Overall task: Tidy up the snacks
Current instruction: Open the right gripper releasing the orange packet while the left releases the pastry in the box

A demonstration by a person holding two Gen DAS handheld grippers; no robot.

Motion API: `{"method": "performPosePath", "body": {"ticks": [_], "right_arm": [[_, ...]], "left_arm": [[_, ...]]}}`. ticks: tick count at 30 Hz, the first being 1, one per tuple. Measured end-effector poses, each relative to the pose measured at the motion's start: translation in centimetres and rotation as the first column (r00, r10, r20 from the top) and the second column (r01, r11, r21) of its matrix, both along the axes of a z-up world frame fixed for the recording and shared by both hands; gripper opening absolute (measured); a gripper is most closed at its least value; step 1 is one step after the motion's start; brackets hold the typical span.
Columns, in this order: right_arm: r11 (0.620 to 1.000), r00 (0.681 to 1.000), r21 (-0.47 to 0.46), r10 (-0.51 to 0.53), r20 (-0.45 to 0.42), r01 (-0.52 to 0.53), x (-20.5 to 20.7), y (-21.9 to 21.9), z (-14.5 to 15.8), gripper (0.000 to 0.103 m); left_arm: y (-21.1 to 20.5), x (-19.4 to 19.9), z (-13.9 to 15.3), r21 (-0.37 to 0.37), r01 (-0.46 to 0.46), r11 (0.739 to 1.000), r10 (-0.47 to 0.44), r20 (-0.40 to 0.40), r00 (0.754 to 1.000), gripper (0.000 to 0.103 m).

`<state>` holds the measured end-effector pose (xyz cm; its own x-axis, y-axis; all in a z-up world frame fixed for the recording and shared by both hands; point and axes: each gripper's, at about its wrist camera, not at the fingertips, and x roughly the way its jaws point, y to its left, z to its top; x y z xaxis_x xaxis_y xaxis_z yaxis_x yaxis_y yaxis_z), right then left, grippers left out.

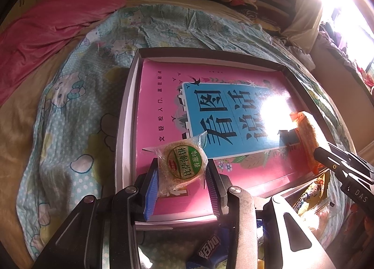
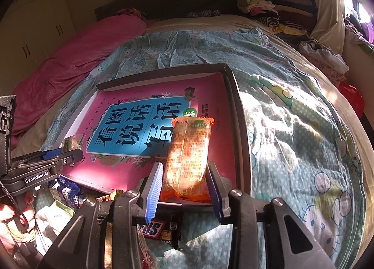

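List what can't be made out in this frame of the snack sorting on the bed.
- Pile of loose snack packets: both wrist views, mostly hidden behind the gripper bodies and cut by the lower edge; no count possible.
- Pink book cover in the shallow box: left wrist view, sun glare washes out part of the blue title.
- Orange wrapped snack in the right gripper: right wrist view, small print unreadable.
- Round green-label biscuit packet in the left gripper: underside hidden.

Black left gripper lettered "GenRobot.AI", black right gripper lettered "DAS", ribbed blue finger pads, silver pivot screws
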<state>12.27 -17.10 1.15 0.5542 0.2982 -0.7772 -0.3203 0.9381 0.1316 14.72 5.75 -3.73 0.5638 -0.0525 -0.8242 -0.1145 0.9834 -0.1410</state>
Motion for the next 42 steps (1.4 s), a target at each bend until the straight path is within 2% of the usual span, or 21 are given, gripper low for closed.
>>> {"method": "performPosePath", "body": {"ticks": [10, 24, 28, 38, 42], "right_arm": [[1.0, 1.0, 0.014, -0.008, 0.008, 0.007, -0.4, -0.2, 0.5, 0.045], [0.999, 0.999, 0.023, -0.033, 0.028, 0.032, -1.0, -1.0, 1.1, 0.049], [0.998, 0.998, 0.035, -0.046, 0.04, 0.045, -1.1, -1.4, 1.5, 0.055], [0.996, 0.995, 0.048, -0.074, 0.072, 0.071, -1.4, -2.0, 2.3, 0.056], [0.995, 0.992, 0.066, -0.079, 0.097, 0.073, -1.7, -2.2, 3.0, 0.06]], "left_arm": [[0.3, -0.1, 0.2, -0.014, -0.007, 1.0, 0.007, -0.006, 1.0, 0.041], [0.6, -0.8, 1.0, -0.002, -0.016, 1.0, 0.016, 0.01, 1.0, 0.051], [0.7, -1.0, 1.5, -0.01, -0.009, 1.0, 0.009, 0.025, 1.0, 0.058], [0.7, -1.5, 2.9, -0.028, 0.003, 1.0, -0.001, 0.067, 0.998, 0.069], [0.8, -2.0, 3.6, -0.03, 0.003, 1.0, 0.0, 0.096, 0.995, 0.074]]}}
